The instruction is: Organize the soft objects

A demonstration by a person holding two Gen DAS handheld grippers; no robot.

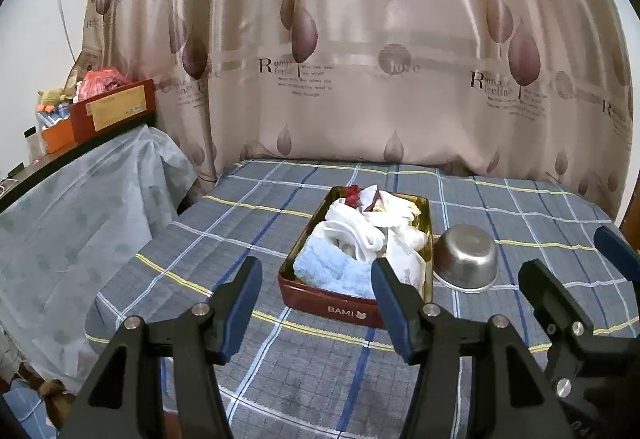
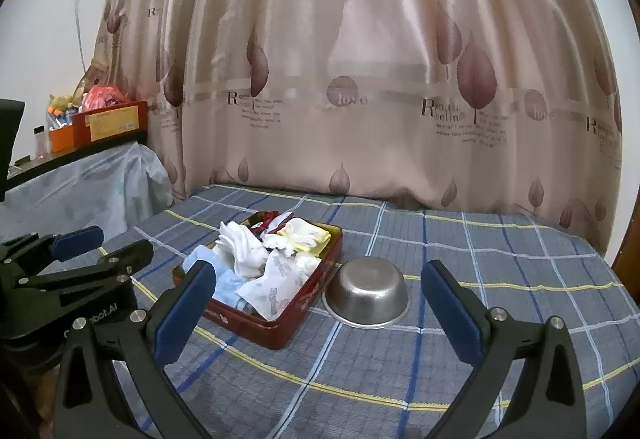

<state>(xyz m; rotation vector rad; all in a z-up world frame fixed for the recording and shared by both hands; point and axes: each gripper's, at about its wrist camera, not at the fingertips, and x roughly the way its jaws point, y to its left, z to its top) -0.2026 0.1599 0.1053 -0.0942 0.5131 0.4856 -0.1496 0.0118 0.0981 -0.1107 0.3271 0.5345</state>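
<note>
A bed covered in a blue-grey plaid sheet (image 1: pixel 248 223) with yellow, white and blue lines carries two things near its middle: a dark red tin (image 1: pixel 332 309) heaped with soft cloths, and just right of it an upside-down steel bowl (image 1: pixel 466 257), rim on the sheet.

Both wrist views face the tin (image 1: pixel 352 309) (image 2: pixel 280 331), seemingly near.

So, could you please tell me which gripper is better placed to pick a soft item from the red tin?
Left. The left gripper points straight at the red tin, its fingers open by the blue towel; the right gripper faces the metal bowl.
</note>
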